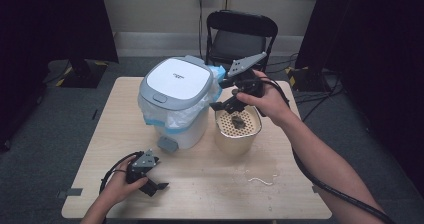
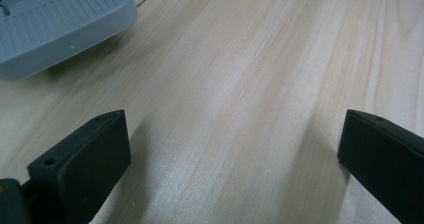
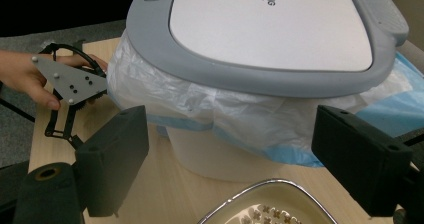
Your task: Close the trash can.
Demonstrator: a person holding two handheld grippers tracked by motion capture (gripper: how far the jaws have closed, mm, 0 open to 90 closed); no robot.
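Left gripper [image 1: 155,185] lay low on the worktop [image 1: 210,184], fingers [image 2: 85,164] wide apart on bare wood, near the bin's pedal [image 2: 55,24]. Farther off, right gripper [image 1: 227,104] hovered over the strainer [image 1: 238,129], fingers [image 3: 120,154] apart, clamped on nothing; dark scraps [image 1: 237,121] sat inside. Lidded bin [image 1: 176,91] stood just beside the strainer.

Table [image 1: 210,194]: pale wood-grain top, smooth, faint sheen. Lidded bin [image 1: 177,84]: white and grey plastic, satin lid, ribbed matt grey pedal [image 2: 55,24] seen at 10 o'clock in the left gripper view. Bin liner [image 3: 240,119]: thin crinkled translucent plastic film, blue-edged. Cream perforated bowl [image 1: 238,129]: smooth, with a bright metallic rim. Gripper pads [image 3: 117,154]: matt black.
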